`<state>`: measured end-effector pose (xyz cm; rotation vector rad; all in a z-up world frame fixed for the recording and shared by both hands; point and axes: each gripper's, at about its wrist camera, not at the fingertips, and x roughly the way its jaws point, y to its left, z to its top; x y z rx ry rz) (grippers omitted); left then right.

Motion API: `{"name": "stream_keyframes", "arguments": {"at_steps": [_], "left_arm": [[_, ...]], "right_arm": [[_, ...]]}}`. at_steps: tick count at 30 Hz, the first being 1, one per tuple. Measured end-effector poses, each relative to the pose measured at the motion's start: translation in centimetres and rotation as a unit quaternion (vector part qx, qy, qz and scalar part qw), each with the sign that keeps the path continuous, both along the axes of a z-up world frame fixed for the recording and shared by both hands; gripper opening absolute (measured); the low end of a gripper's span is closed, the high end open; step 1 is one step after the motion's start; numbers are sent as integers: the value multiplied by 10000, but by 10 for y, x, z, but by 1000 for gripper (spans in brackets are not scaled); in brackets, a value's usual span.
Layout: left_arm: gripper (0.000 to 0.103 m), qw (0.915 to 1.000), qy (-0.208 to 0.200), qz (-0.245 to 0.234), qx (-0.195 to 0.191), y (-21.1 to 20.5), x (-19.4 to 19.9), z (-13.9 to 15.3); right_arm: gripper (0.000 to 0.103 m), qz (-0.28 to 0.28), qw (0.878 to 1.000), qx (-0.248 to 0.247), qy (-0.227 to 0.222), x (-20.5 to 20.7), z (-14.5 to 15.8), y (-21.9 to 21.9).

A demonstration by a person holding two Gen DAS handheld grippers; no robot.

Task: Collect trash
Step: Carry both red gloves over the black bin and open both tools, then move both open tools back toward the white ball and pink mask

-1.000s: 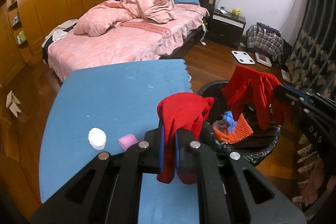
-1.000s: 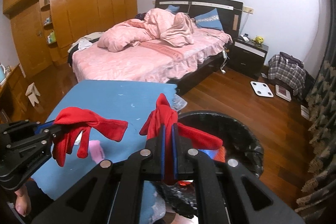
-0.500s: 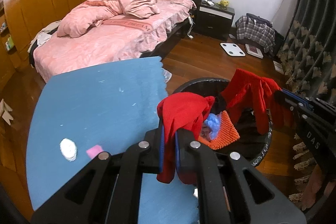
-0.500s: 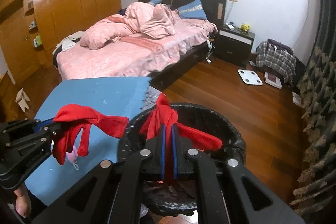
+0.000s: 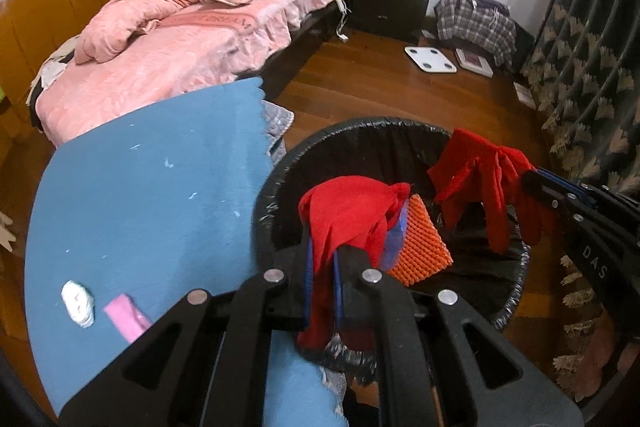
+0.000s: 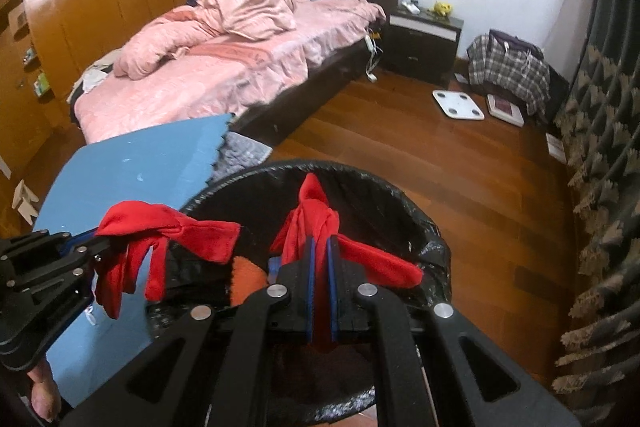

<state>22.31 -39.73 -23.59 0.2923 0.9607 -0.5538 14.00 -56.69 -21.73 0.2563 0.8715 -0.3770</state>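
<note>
My left tongs (image 5: 321, 277) and right tongs (image 6: 321, 279) are black plastic linkages with silver screws, blue finger pads and white "DAS" lettering.

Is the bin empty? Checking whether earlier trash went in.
No: an orange textured piece already lies inside the black-lined bin.

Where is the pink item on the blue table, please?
In the left wrist view, the pink item lies at the lower left of the blue table, just right of a white wad.

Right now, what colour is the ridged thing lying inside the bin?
Orange. The ridged piece shows best in the left wrist view, inside the black-lined bin.
</note>
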Motion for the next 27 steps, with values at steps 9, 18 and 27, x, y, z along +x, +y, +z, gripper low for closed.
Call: {"name": "stream_keyframes", "arguments": {"at_steps": [9, 18, 27], "left_arm": [[43, 9992, 250, -182, 266, -23, 21, -48], [59, 9990, 357, -61, 258, 12, 16, -51], [66, 9996, 100, 225, 158, 87, 1, -19]], "right_arm": [[29, -5, 9990, 246, 369, 16, -42, -20], [29, -160, 9983, 397, 406, -14, -57, -2], [41, -69, 9992, 325, 206, -34, -28, 41]]}}
